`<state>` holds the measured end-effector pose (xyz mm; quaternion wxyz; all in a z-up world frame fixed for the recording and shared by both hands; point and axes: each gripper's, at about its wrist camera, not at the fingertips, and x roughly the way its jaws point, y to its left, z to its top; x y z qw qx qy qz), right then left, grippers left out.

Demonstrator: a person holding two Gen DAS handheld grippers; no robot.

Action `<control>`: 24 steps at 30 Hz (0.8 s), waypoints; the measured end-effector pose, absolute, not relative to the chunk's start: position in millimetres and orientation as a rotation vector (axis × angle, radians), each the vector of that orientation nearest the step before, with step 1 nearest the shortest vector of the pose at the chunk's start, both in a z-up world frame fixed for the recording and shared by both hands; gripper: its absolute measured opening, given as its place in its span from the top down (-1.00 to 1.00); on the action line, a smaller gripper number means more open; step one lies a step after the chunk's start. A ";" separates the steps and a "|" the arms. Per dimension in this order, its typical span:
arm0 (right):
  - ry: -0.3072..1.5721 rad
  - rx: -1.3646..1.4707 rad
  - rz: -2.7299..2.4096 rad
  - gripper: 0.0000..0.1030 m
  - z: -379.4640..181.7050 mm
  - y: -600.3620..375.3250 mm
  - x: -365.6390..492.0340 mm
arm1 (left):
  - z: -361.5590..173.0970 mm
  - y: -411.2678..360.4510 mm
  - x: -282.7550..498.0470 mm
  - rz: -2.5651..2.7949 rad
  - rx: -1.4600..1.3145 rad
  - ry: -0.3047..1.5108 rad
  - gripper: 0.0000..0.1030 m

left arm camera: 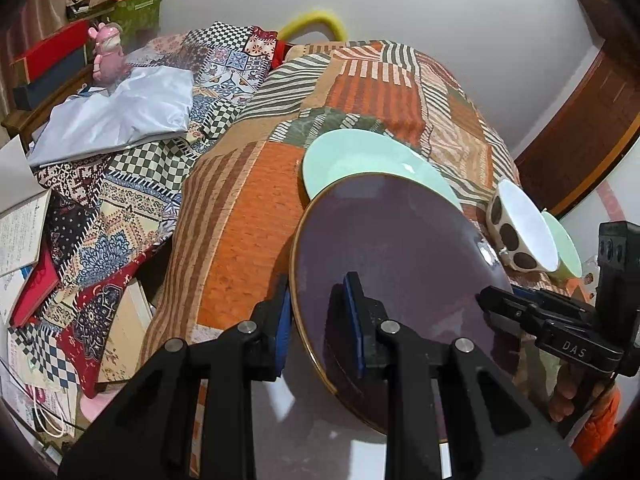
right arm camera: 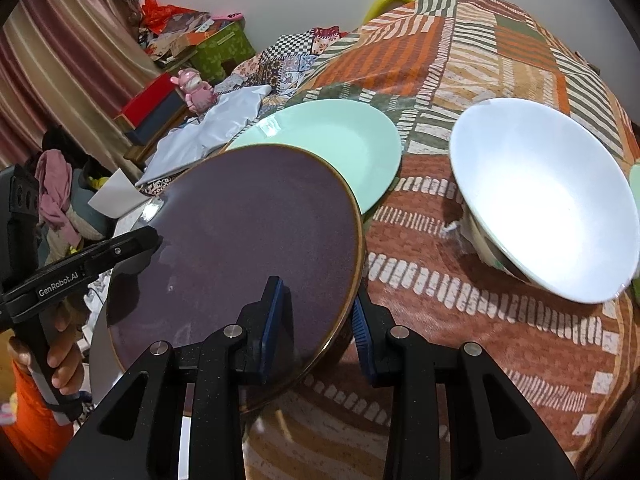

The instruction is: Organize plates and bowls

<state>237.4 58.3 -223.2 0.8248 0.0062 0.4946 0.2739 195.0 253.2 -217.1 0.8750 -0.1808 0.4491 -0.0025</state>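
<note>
Holding purple plate point(left arm camera: 400, 264) by opposite rims, tilted above patchwork cloth point(left arm camera: 248, 216): left gripper point(left arm camera: 320, 320) and right gripper point(right arm camera: 316, 316) both clamped on it. Carry step, likely. Next: lowering level onto green plate point(right arm camera: 332, 136) just behind, avoiding white bowl point(right arm camera: 544, 200).

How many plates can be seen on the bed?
2. The purple plate is nearest, gripped at opposite edges by both grippers. The mint green plate lies behind it, partly covered. More could be hidden underneath.
</note>
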 end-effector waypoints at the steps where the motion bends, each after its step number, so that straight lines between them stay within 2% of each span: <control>1: 1.047 0.012 0.582 0.42 -221.7 57.2 236.5 | -216.5 252.1 194.5 -0.006 -0.376 0.937 0.53; 24: 0.947 0.026 0.568 0.42 -189.8 12.2 196.9 | -178.5 201.9 155.6 -0.034 -0.366 0.880 0.53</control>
